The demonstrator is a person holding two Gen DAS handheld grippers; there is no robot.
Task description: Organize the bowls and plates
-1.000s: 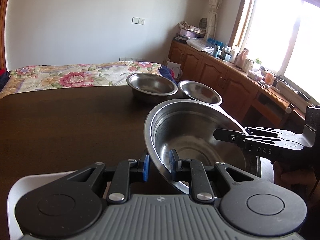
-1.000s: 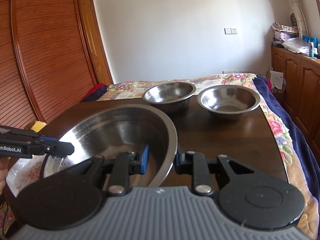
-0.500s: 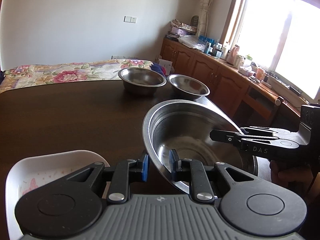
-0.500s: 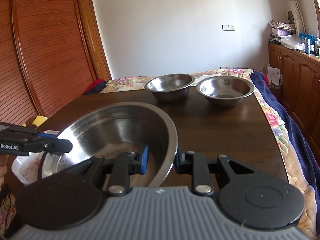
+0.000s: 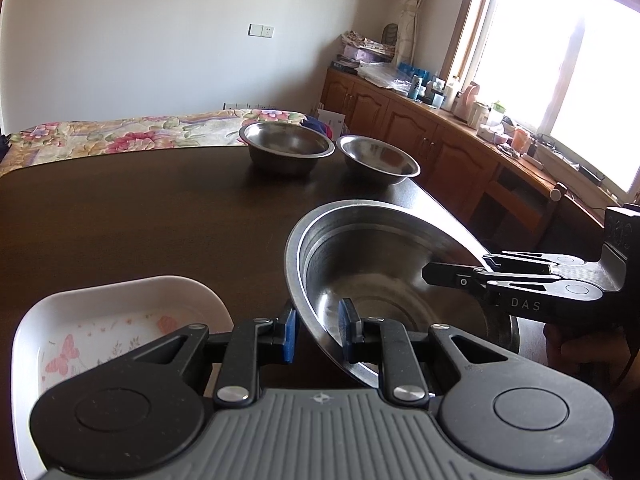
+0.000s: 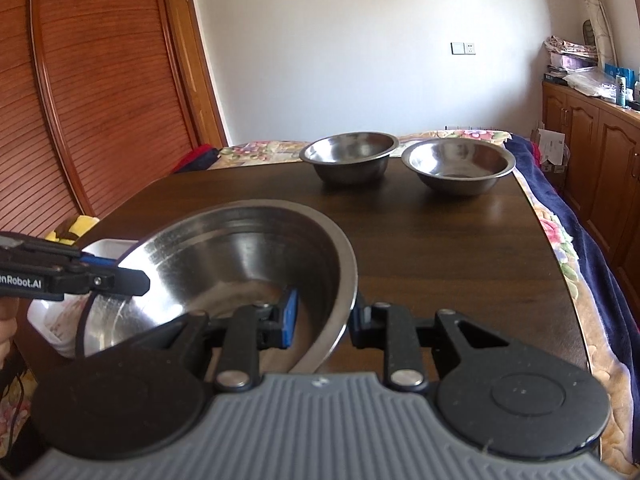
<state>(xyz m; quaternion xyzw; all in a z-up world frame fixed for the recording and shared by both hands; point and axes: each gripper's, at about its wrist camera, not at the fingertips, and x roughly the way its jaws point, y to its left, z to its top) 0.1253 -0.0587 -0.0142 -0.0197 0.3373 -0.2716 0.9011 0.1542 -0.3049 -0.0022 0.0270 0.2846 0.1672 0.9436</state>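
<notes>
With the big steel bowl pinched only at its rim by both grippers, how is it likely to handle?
The large steel bowl looks rigid thin metal, so probably light and unbending. Its polished rim may slip between the left gripper pads. Held by opposite rim edges with the right gripper, it already sits tilted and could pivot further.

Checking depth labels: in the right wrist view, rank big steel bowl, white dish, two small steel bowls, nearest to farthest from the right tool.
1. Big steel bowl: gripped at its rim by the right tool.
2. White dish: low left, partly hidden behind the big bowl.
3. Two small steel bowls at the table's far end, left one and right one: too close to call.
</notes>
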